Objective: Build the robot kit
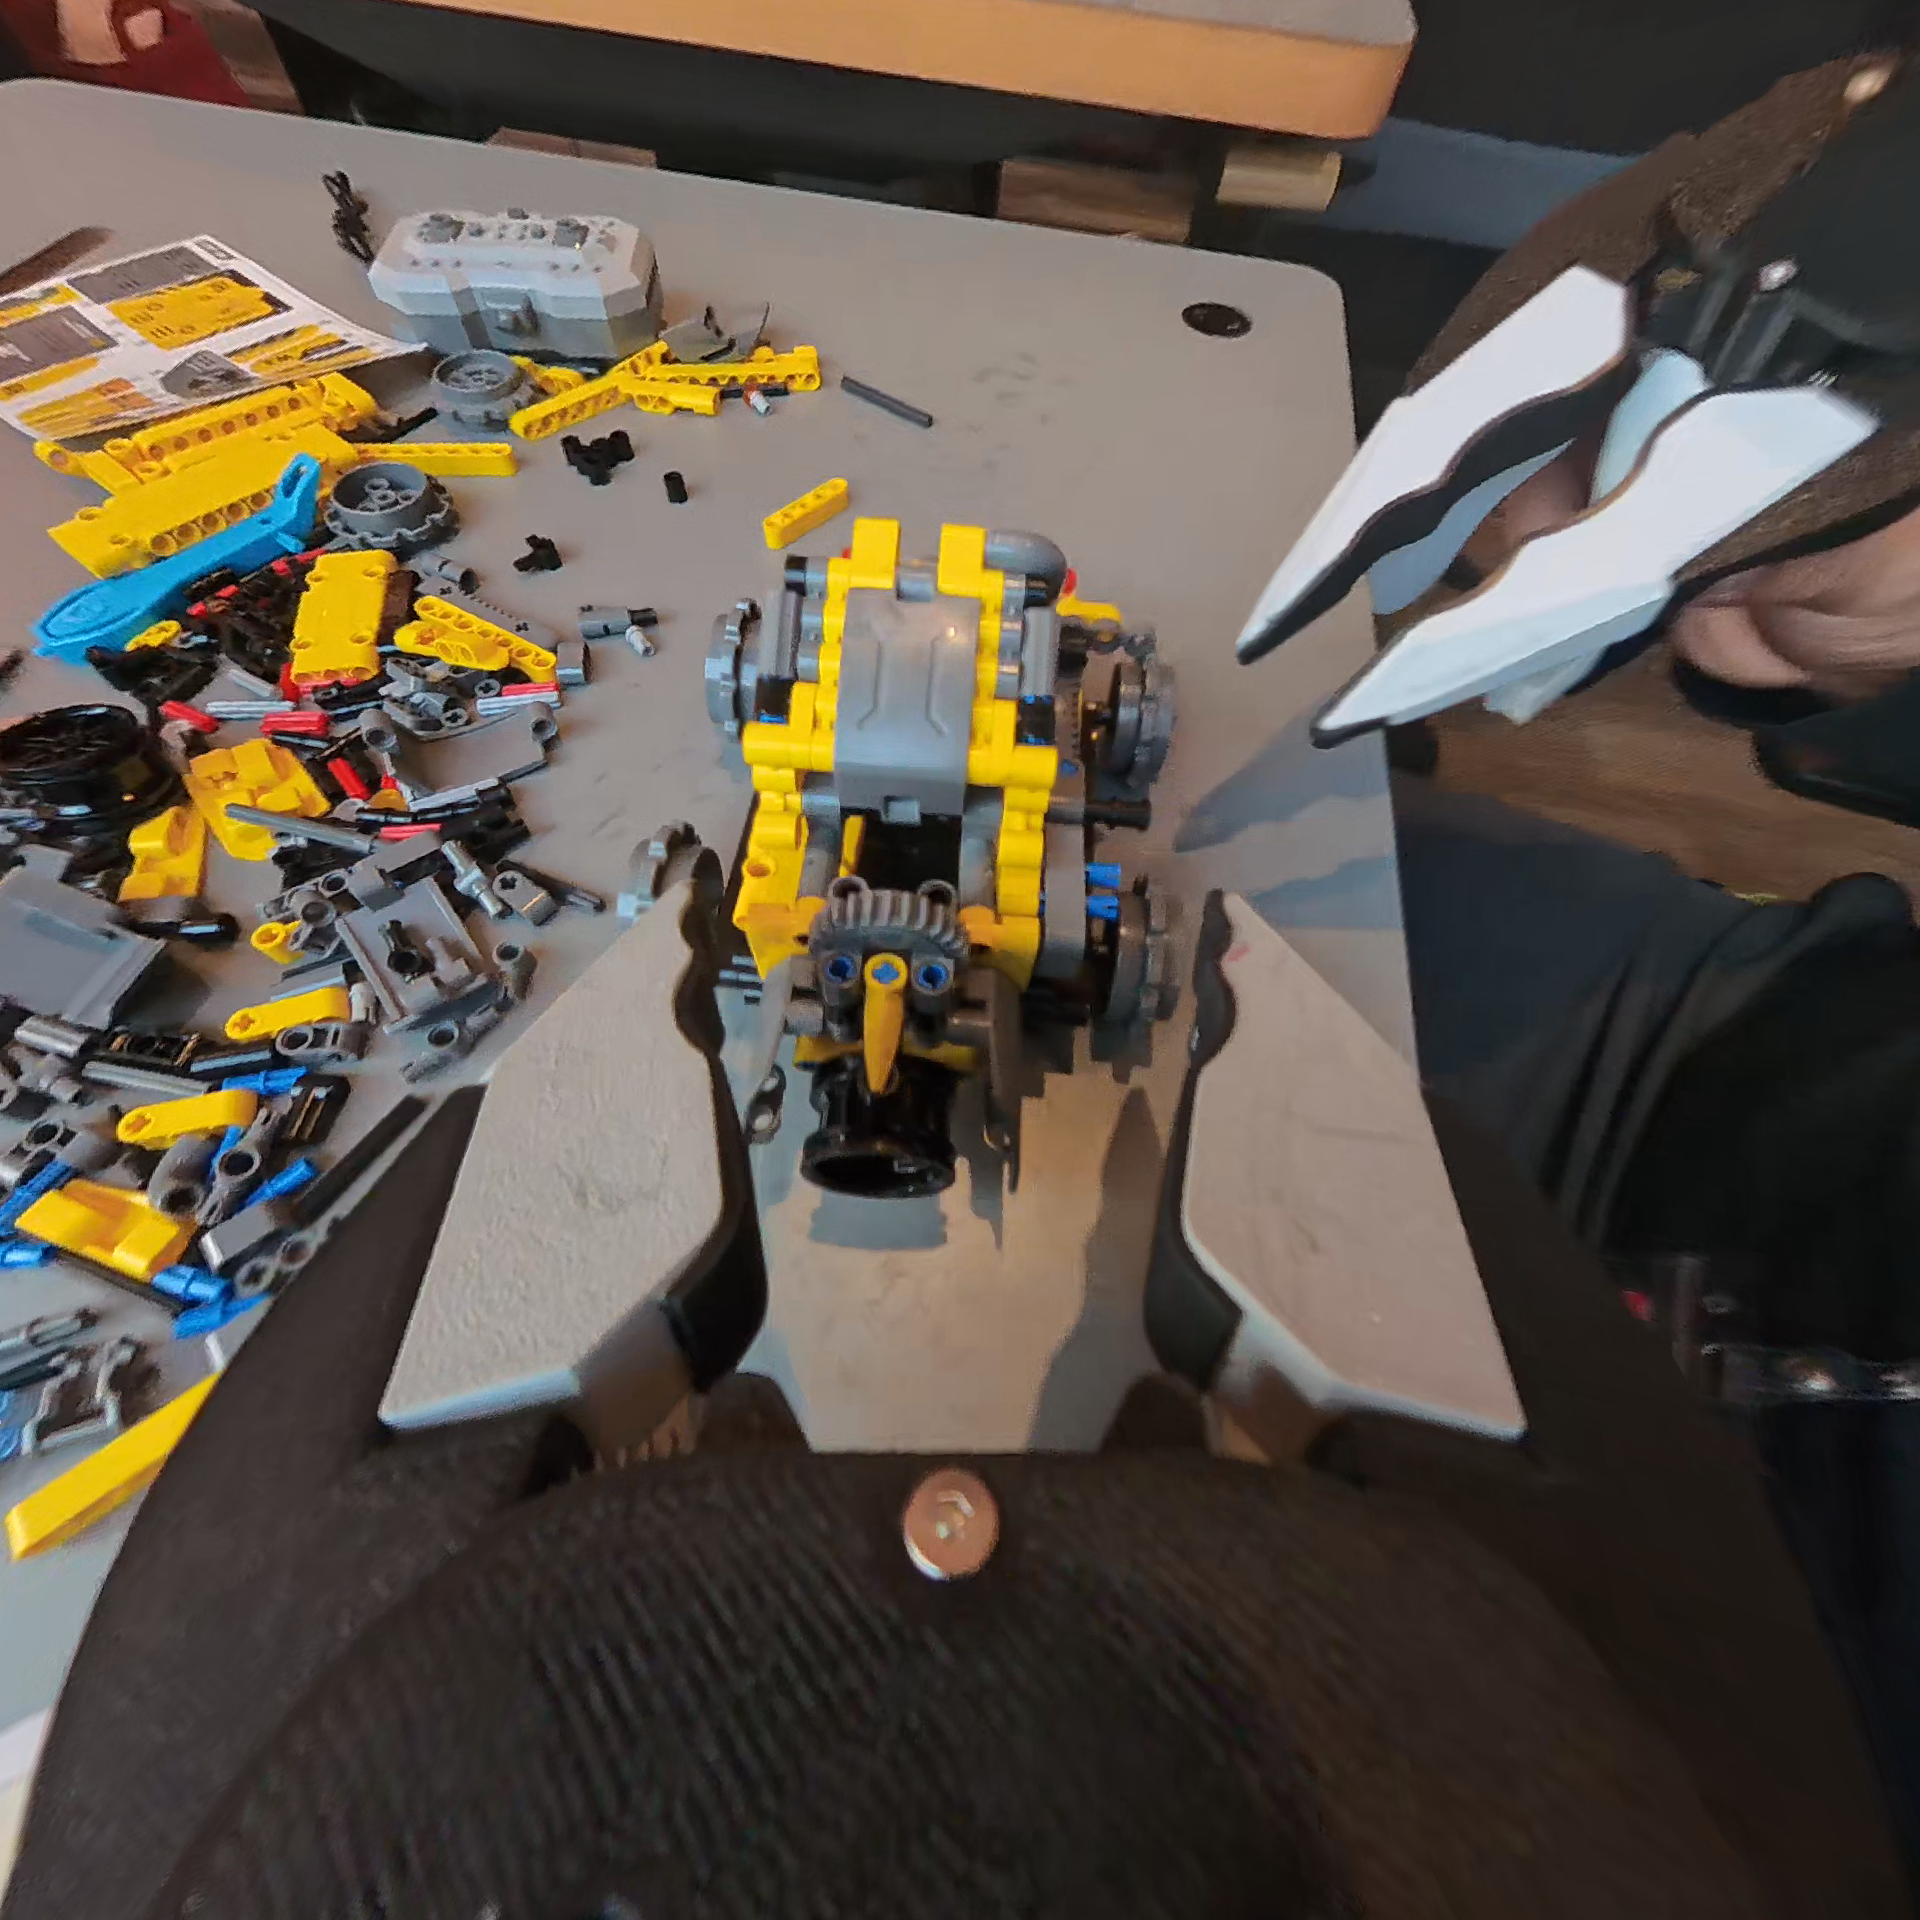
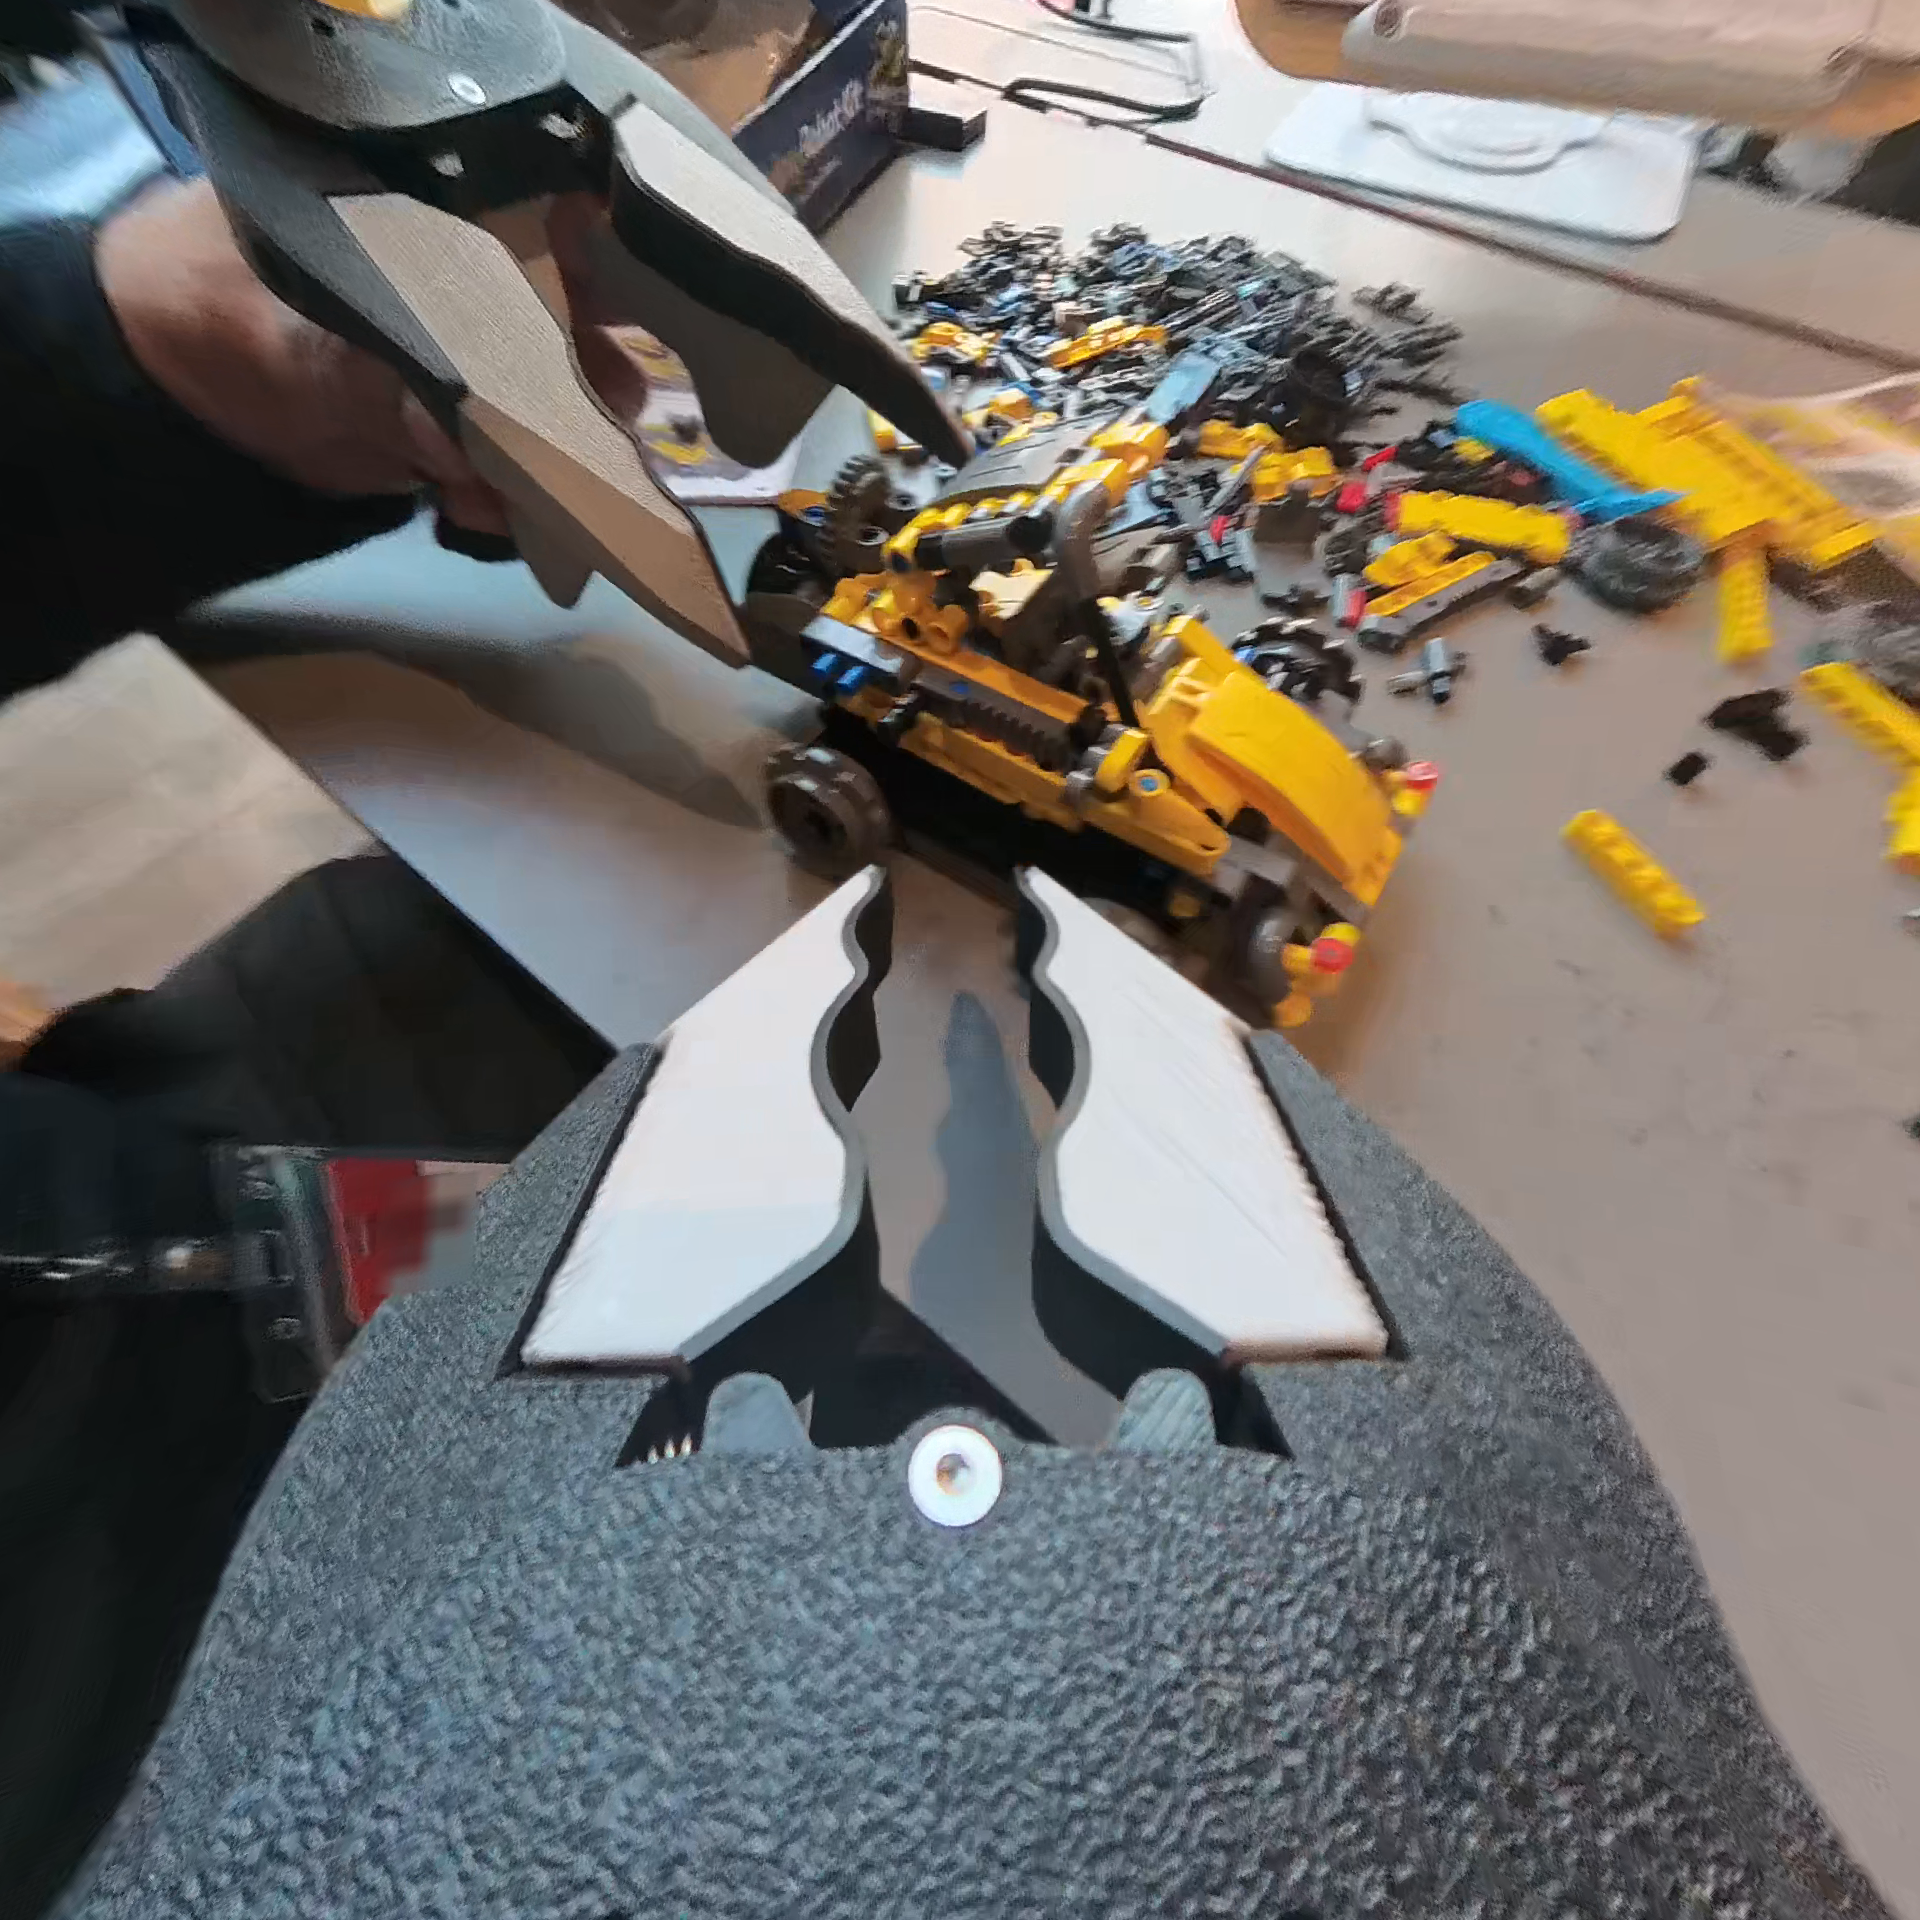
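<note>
A partly built yellow and grey brick vehicle (image 1: 904, 769) stands on the grey table (image 1: 1091, 343). My left gripper (image 1: 956, 904) is open, with one finger on each side of the vehicle's near end, where a grey gear (image 1: 883, 914) and a black tube (image 1: 878, 1143) stick out. I cannot tell if the fingers touch it. My right gripper (image 2: 951, 878) is open a little and empty, its tips just short of the vehicle's side (image 2: 1091, 748) near a wheel (image 2: 826, 805). The right gripper also shows in the left wrist view (image 1: 1288, 691), and the left gripper in the right wrist view (image 2: 847, 551).
Several loose yellow, black, grey and blue pieces (image 1: 312, 727) lie left of the vehicle, with a blue tool (image 1: 177, 561), a black tyre (image 1: 73, 758), a grey box-shaped block (image 1: 520, 275) and a printed booklet (image 1: 156, 332). The table's edge (image 1: 1382, 831) runs close on the right. A dark carton (image 2: 831, 125) stands far back.
</note>
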### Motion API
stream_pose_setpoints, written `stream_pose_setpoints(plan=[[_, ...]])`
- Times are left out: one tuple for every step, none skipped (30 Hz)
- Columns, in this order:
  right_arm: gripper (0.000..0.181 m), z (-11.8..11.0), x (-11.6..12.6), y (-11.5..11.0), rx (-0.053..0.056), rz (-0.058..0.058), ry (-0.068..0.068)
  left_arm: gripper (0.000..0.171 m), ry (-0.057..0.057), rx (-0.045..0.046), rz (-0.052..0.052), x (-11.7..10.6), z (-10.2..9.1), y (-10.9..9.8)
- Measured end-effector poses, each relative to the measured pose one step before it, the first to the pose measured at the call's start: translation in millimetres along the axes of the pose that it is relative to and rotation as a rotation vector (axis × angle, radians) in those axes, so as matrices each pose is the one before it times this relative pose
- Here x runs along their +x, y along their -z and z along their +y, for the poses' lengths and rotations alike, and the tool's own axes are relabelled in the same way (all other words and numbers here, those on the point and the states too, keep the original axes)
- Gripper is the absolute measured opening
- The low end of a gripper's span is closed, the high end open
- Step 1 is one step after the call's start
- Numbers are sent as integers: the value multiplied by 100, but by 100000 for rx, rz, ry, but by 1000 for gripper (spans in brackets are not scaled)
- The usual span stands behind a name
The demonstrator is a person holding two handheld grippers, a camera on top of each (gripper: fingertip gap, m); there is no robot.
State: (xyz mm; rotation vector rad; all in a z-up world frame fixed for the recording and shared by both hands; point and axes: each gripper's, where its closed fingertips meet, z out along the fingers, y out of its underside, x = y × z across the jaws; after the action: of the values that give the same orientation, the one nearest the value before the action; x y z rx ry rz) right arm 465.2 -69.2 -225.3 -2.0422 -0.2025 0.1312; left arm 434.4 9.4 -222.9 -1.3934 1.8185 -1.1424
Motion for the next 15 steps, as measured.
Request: stream_pose_setpoints(plan=[[23,-74,-770,-231,487,-4177,-5548,86,-2263,-1526,-2815,-33,297,76],[23,-158,-654,-352,1027,-3657,-6113,84,-2848,-1786,-3063,-105,270,-19],[24,-151,-366,-438,721,-2270,-5761,81,-2635,-2252,-2898,-109,244,-80],[26,-210,-59,-480,1075,-756,-4728,78,-2489,-1713,-2450,-9,52,-114],[29,-158,163,-512,989,-59,-3659,75,-2196,-570,-1929,86,-183,-109],[32,-33,274,-512,467,268,-4230,73,-1406,-124,-966,170,-280,-159],[33,-123,-74,-471,1047,-2178,-4857,74,-285,-227,-72,195,-227,-219],[33,-28,-47,-467,952,-2084,-4344,74,718,-416,260,123,-123,-281],[34,201,126,-506,-407,-584,-3093,74,1298,-928,-248,-26,12,-321],[31,222,53,-452,-607,-271,-1325,74,1145,-1612,-728,-149,182,-306],[23,45,168,-315,656,1117,-63,71,751,-1924,-283,-95,299,-304],[16,-174,105,-176,1792,1218,134,70,43,-729,-150,-33,153,-262],[13,-341,-3,-89,2423,442,-579,69,-1026,186,-372,30,30,-129],[10,-356,-50,-59,2395,-215,-1015,69,-1566,19,-755,1,27,-67],[9,-182,-13,-96,1257,-311,-871,69,-735,89,-507,-14,12,-15]])
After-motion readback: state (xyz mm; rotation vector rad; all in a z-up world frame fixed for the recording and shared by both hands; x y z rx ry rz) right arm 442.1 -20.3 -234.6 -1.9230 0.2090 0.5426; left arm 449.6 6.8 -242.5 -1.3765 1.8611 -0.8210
